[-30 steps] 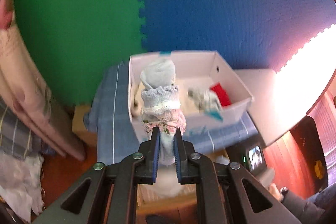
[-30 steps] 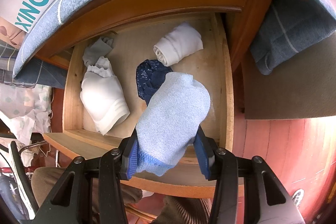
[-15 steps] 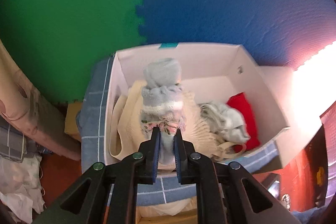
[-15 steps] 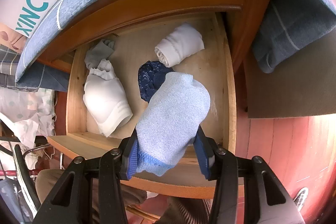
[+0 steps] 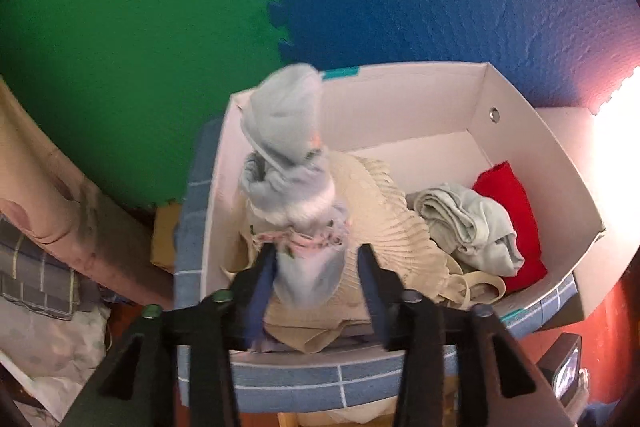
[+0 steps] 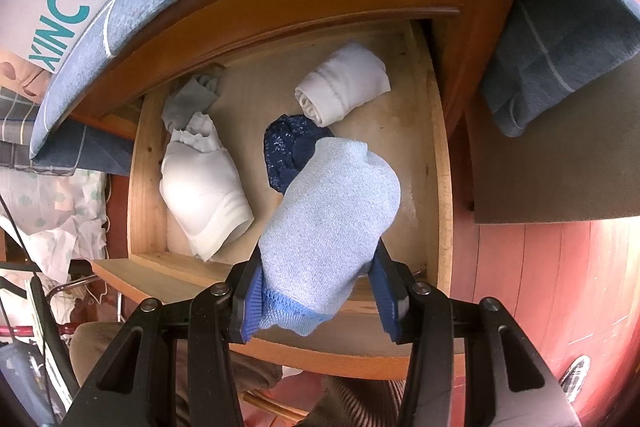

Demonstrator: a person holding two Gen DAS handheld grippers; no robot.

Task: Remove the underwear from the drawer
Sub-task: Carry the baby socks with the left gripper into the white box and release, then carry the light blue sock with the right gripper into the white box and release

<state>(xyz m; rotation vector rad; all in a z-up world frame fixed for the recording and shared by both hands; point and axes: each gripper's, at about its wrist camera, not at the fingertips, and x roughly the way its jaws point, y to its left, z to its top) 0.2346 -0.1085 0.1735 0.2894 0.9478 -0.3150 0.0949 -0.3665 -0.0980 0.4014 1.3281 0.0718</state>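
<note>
Over box: left gripper [image 5: 316, 279] is hanging above the white shoe box [image 5: 532, 131], jaws opening, pale grey-blue bundle [image 5: 292, 163] w/ floral trim standing between them; its lower end is resting against the left pad, right pad is clear of it.
Bundle status: it's blurred, prob. mid-release, sitting over the cream knit garment [image 5: 384, 227] at box's left end.
Box contents: pale green piece [image 5: 468, 223] & red piece [image 5: 508, 211] are lying at the right end.
Over drawer: right gripper [image 6: 316, 291] is clamping a light blue underwear roll [image 6: 332, 223], jaws pressing both sides, holding it above the open wooden drawer [image 6: 436, 155].
Drawer contents: white roll [image 6: 344, 87], navy piece [image 6: 288, 147] partly hidden behind the held roll, large white piece [image 6: 204, 183] & small grey piece [image 6: 188, 103] are waiting inside.
Progress: I'd say roughly halfway; 4 items not yet out.
Risk 1: bundle is leaning toward box's left wall, so it could be tipping over the rim & onto the blue cloth [image 5: 192, 227] or floor.
Risk 2: floral trim could be snagging on the left pad as jaws widen, dragging it back out.
Risk 3: right grip is sitting near the roll's cuffed end; swinging fast could be letting it unroll or slip.
</note>
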